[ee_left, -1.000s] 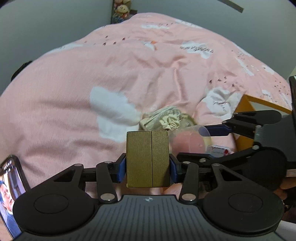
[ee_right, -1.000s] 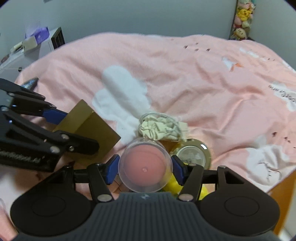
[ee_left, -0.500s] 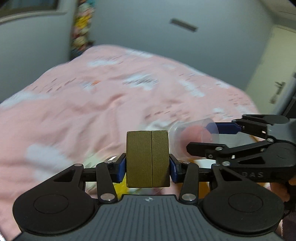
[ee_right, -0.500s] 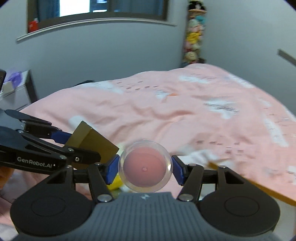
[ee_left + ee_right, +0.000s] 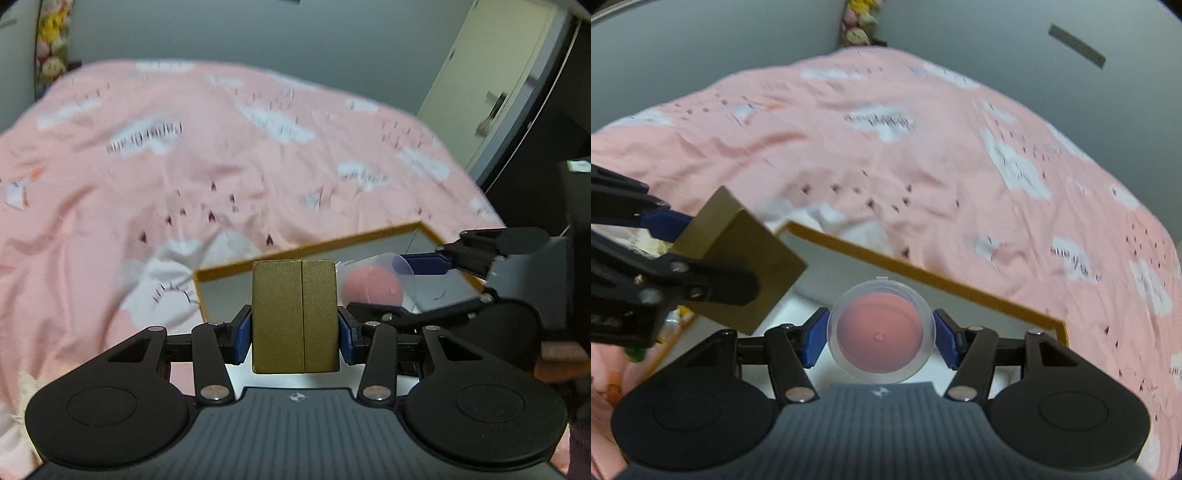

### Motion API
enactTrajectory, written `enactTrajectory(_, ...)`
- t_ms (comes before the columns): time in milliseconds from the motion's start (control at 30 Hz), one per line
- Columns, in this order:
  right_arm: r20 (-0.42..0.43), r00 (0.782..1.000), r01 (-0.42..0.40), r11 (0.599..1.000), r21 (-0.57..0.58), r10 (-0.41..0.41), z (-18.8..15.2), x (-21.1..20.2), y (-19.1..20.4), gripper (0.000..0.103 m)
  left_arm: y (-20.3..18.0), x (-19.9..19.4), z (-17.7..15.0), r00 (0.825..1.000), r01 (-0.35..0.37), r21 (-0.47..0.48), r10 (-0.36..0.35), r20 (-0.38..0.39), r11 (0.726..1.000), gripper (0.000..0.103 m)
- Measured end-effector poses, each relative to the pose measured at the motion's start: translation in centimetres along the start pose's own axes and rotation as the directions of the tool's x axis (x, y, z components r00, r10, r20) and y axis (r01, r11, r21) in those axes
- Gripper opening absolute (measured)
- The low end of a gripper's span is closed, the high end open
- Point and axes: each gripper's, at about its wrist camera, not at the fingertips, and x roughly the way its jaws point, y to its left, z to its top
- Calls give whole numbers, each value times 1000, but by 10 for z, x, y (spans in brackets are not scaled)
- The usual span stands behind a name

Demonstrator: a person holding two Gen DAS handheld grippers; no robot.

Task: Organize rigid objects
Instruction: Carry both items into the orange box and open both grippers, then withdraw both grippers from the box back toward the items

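Observation:
My left gripper (image 5: 294, 330) is shut on a gold box (image 5: 294, 315), held upright above a white tray with an orange rim (image 5: 306, 248). My right gripper (image 5: 881, 334) is shut on a clear plastic cup with a pink bottom (image 5: 881, 329), also above the tray (image 5: 923, 275). In the left wrist view the cup (image 5: 373, 284) and right gripper (image 5: 480, 258) sit just right of the box. In the right wrist view the gold box (image 5: 738, 258) and left gripper (image 5: 665, 266) are at the left.
A pink bed cover with white clouds (image 5: 184, 147) lies all around the tray. Small items (image 5: 639, 350) lie on the bed left of the tray. A door (image 5: 498, 81) is at the far right, plush toys (image 5: 51, 44) at the far left.
Both grippers have swung right from the pile of items to above the orange-rimmed tray, still carrying the box and the cup. The views now tilt back down toward the tray.

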Motion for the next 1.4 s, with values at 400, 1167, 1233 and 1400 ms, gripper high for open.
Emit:
enactTrajectory(400, -115, 991, -71, 994, -81, 62, -5, 57, 7, 59, 2, 63, 3, 974, -104, 54, 112, -196, 993, 52)
enactTrajectory(1167, -200, 978, -92, 987, -128, 66, 5, 86, 20, 60, 20, 34, 5, 993, -82, -28, 79, -82, 996, 70)
enactTrajectory(1233, -199, 977, -100, 988, -119, 75, 8, 87, 21, 60, 25, 22, 5, 995, -92, -30, 91, -45, 995, 70)
enactTrajectory(1400, -211, 973, -115, 987, -108, 90, 15, 94, 29, 60, 51, -1, 10, 993, -120, -85, 121, 8, 989, 71)
